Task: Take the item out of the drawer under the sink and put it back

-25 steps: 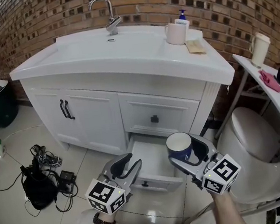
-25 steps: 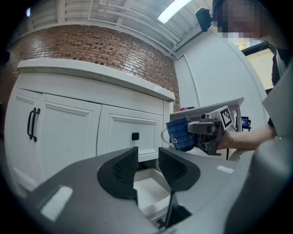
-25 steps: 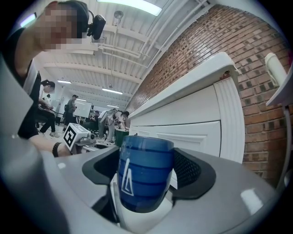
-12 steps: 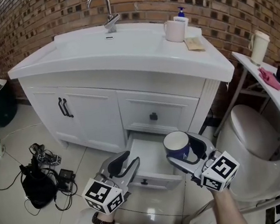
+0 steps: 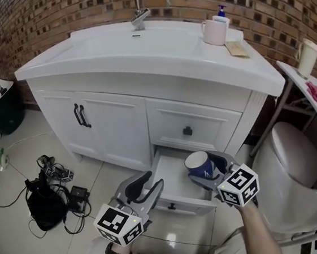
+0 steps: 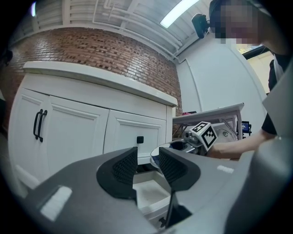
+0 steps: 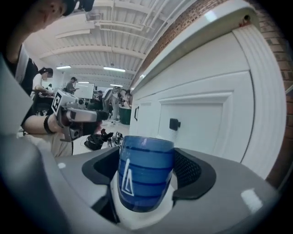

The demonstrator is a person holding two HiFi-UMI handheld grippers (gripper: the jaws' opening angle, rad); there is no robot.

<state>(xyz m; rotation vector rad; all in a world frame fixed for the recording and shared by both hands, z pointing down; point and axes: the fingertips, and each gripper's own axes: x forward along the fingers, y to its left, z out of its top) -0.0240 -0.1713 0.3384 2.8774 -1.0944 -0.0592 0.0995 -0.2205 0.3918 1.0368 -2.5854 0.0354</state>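
- So compared with a second back, the right gripper (image 5: 207, 168) has dropped lower with the blue cup (image 5: 199, 163). It now sits down by the open drawer (image 5: 173, 179) instead of up above it.
- The right jaws are clamped on the cup, one pad on each side. It's upright with its white inside showing, and there's a little white triangle mark on the blue wall.
- The cup sits over the right part of the pulled-out bottom drawer. Can't tell whether its base is touching the drawer floor.
- The left gripper (image 5: 144, 189) hangs just left of the drawer front. Its jaws are apart with a narrow gap and nothing between them.
- The upper drawer with the dark knob (image 5: 187, 130) is shut.
- Up on the sink counter (image 5: 111, 58) there's a white mug (image 5: 214, 32) beside a soap bottle (image 5: 222, 12).
- A black bag with cables (image 5: 42, 202) lies on the floor off to the left.
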